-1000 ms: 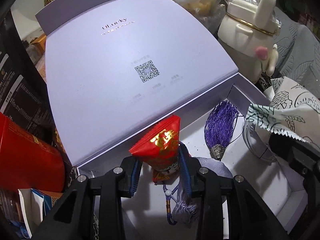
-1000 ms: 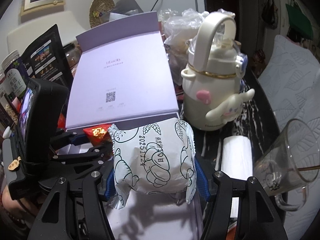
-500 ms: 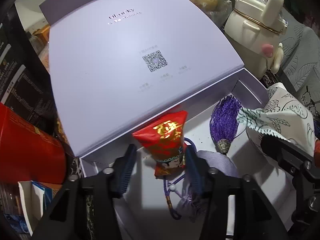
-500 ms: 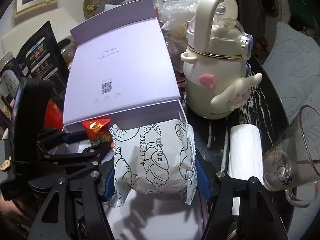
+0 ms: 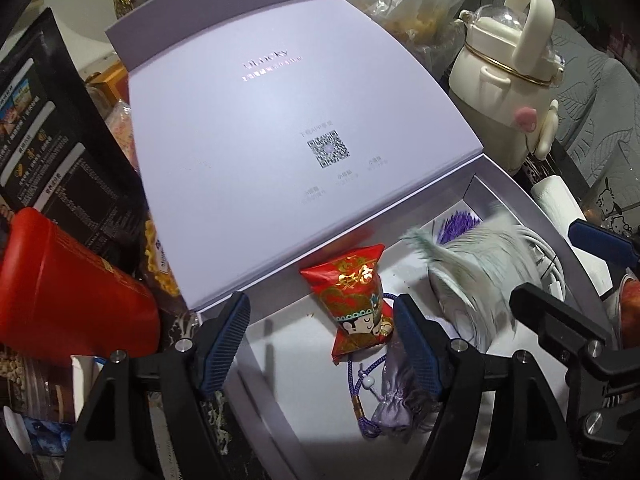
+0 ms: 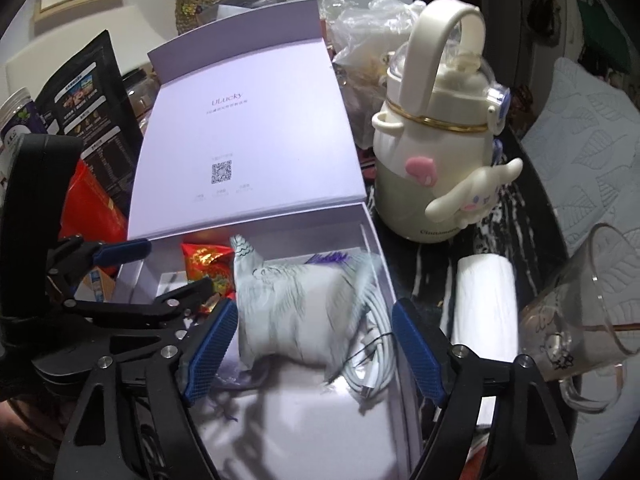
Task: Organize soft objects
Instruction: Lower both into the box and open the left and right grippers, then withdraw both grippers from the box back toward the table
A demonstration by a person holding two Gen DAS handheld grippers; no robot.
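Observation:
An open lavender gift box (image 5: 516, 208) (image 6: 376, 240) has its lid (image 5: 280, 152) folded back. A red snack packet (image 5: 352, 300) lies inside it, also in the right wrist view (image 6: 206, 268). My left gripper (image 5: 320, 344) is open around it, jaws apart and not touching. A white printed bun packet (image 6: 292, 312) is blurred, dropping into the box between the open jaws of my right gripper (image 6: 316, 354); it also shows in the left wrist view (image 5: 468, 276). A purple tassel (image 5: 458, 226) and a lilac pouch (image 5: 394, 404) lie in the box.
A cream Cinnamoroll jug (image 6: 436, 160) stands right of the box. A paper roll (image 6: 486, 300) and a glass mug (image 6: 580, 312) are further right. A red carton (image 5: 68, 292) and a black bag (image 5: 52, 152) crowd the left. A white cable (image 6: 372, 344) lies in the box.
Both grippers opened. The red packet was let go and lies in the box. The white bun packet was let go and is falling into the box.

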